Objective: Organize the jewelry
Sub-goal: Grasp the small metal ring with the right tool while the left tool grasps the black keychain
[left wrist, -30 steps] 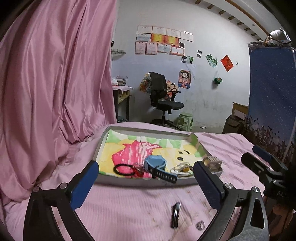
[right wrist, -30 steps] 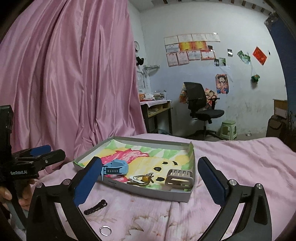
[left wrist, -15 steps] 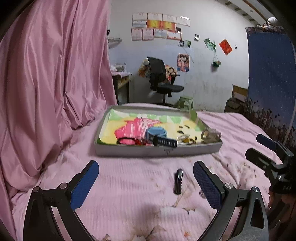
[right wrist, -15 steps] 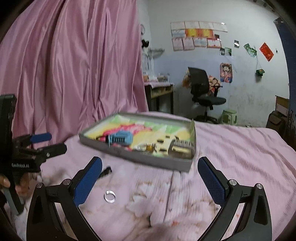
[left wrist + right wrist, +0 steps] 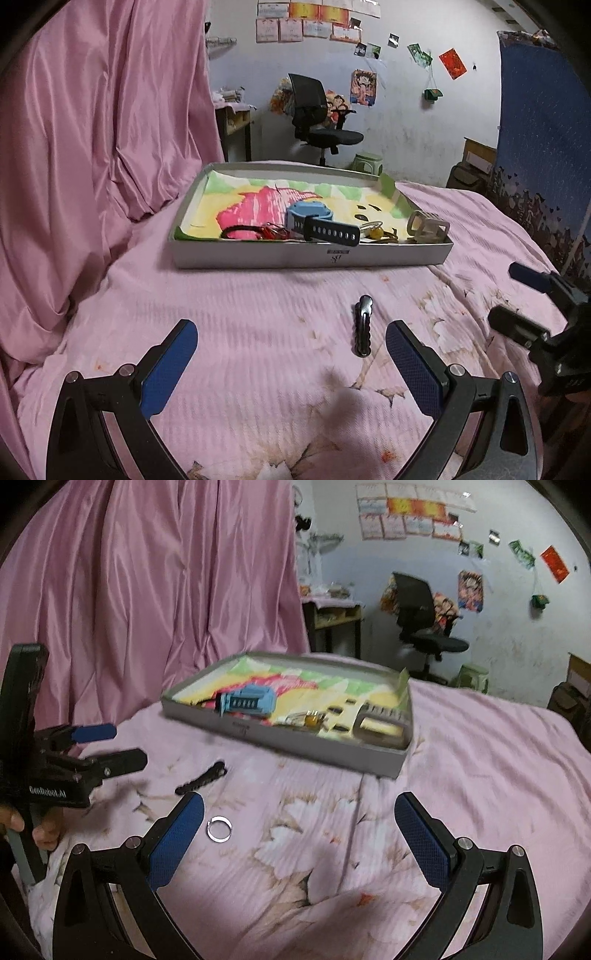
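A grey cardboard tray [image 5: 310, 256] [image 5: 317, 746] with a colourful lining sits on the pink bedspread. It holds a blue watch [image 5: 314, 221] [image 5: 247, 701], a black cord loop with red clips [image 5: 255, 232], a yellow-beaded ring [image 5: 376, 230] and a silver clasp [image 5: 426, 227] [image 5: 382, 725]. On the bedspread in front lie a dark bead bracelet [image 5: 362, 325] [image 5: 201, 777] and a silver ring [image 5: 219, 828]. My left gripper [image 5: 291, 369] hangs open above the bedspread, the bracelet just inside its right finger. My right gripper [image 5: 299, 842] is open too, the ring beside its left finger.
Pink curtains [image 5: 92, 129] hang along the left. A blue patterned cloth [image 5: 543, 140] stands at the right. Beyond the bed are an office chair [image 5: 317, 118], a small desk [image 5: 234, 122] and a green stool [image 5: 365, 162]. A hand [image 5: 22, 823] holds the left gripper's handle.
Both grippers have pulled back from the tray and tilted down toward the bedspread. The bracelet and ring now sit closer to the fingers. Both jaws stayed open.
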### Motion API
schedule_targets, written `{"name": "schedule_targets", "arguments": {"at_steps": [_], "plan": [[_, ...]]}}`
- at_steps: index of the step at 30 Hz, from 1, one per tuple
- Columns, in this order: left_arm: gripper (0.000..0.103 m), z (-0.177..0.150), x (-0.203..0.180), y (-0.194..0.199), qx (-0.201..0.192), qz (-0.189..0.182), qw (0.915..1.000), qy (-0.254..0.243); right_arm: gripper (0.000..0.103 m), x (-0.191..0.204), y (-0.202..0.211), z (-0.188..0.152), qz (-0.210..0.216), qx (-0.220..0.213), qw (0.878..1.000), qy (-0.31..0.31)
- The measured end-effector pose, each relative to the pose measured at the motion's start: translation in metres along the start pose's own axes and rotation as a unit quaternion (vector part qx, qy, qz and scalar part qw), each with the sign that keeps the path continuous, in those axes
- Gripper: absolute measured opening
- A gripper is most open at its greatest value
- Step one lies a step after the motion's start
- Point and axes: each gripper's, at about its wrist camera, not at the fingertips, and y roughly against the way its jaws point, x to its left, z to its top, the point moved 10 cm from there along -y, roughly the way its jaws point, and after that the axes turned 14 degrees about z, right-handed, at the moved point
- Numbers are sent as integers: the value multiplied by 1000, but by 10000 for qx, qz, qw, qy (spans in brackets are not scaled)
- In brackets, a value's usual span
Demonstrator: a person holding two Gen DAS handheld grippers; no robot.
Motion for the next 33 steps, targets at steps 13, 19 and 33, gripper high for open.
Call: {"name": "schedule_targets", "arguments": {"at_steps": [13, 19, 33], "plan": [[78, -16, -22, -20, 599, -703, 9956, -151, 66, 27, -37, -34, 692, 927, 9932, 101], [63, -24, -37, -26, 841, -1216, 9887, -235, 54, 38, -49, -44, 996, 1243, 9871, 159], [28, -26, -62, -40, 1089, -1486, 9813, -561, 26, 44, -61, -46, 1155, 1352, 9840, 80]]}}
